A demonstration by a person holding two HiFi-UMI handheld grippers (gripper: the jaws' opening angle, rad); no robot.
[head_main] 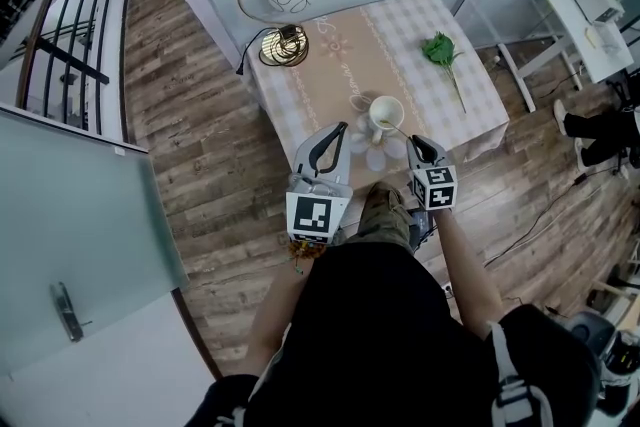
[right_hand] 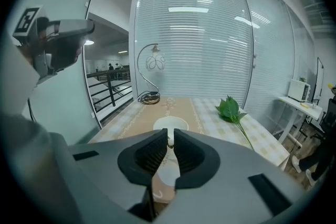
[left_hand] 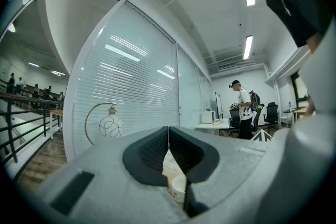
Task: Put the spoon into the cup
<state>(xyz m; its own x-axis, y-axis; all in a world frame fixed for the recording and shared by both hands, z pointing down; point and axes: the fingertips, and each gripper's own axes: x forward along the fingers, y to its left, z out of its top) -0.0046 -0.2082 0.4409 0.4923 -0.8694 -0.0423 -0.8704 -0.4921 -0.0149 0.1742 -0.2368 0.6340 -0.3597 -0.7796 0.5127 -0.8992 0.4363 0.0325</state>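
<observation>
Right gripper [right_hand: 168,137]: jaws pinched on the tip of the spoon [head_main: 399,128] handle, and a sliver of it shows between the pads. The spoon slants from there to the cup [right_hand: 170,123]. Its bowl end is at or inside the rim; I can't tell if it is seated. The cup stands near the front edge of the table [head_main: 470,85], just beyond the jaws.

Left gripper [left_hand: 168,131]: jaws closed tip to tip, holding nothing.

My read: the drop-in is the step in hand. I should lower until the bowl end rests on the cup's bottom and the handle leans on the rim. Then I part the jaws slowly and back straight off, so the cup doesn't tip.

Pose: both forearms reach forward with elbows bent. The grippers sit side by side over the front edge, the right angled inward at the cup.
</observation>
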